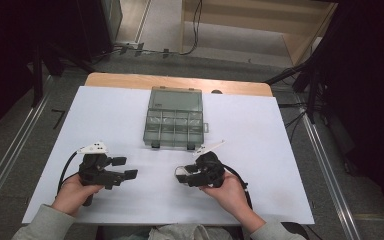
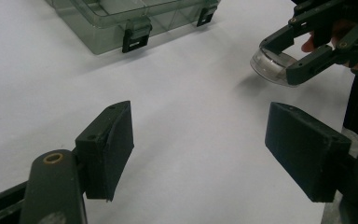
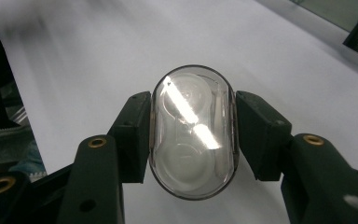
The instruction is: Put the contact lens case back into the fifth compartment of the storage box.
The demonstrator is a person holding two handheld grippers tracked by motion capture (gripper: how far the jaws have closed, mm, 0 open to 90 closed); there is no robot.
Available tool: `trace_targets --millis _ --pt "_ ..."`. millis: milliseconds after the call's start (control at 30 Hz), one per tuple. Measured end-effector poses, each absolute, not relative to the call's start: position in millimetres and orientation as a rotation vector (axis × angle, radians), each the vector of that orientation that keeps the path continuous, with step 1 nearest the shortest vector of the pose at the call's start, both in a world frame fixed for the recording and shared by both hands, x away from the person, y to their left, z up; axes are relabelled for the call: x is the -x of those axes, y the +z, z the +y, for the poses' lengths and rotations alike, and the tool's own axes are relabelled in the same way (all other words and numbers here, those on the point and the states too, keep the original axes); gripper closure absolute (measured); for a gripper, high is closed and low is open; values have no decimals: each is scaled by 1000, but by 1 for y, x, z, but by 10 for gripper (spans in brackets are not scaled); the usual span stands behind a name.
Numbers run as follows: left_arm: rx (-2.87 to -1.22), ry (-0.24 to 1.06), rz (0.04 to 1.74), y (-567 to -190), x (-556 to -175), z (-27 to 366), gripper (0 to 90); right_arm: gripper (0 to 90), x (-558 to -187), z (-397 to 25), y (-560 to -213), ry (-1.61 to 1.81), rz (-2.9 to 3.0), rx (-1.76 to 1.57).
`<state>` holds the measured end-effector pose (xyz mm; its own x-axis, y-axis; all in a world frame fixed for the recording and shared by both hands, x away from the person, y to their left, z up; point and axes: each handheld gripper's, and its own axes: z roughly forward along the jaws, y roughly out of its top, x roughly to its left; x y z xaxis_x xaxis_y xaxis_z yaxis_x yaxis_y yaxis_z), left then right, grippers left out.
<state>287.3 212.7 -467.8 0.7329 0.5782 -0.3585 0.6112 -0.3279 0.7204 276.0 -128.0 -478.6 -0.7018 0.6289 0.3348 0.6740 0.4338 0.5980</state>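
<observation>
Right gripper: its two black fingers are clamped on the long sides of a small clear oval case, one finger on each flank. Through the lid two round wells show, one above the other, with a thin slot alongside. A bright streak of glare runs across the lid. No brand, label or lettering readable on the case; if any is moulded in, it is too faint to tell.

High view: the right gripper sits near the front edge of the white tabletop, held by the person's right hand, with the case at its tip pointing toward the left gripper. From the left gripper view the case hangs clear of the surface, a shadow under it.

Left gripper: held in the left hand, fingers spread wide with nothing but bare tabletop between them. It stands apart from the case, facing it across a gap.

Storage box: smoky transparent plastic, lying well beyond both grippers toward the far side of the tabletop, lid swung open behind it, a divided tray with several compartments in front. Two dark latches on its near edge. No writing legible on it.
</observation>
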Motion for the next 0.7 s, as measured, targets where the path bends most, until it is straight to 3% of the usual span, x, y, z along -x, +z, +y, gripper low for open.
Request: trace_targets --millis 700 --pt "-2022 -51 882 -468 -294 206 244 467 -296 -127 -467 -1142 -2573 1236"
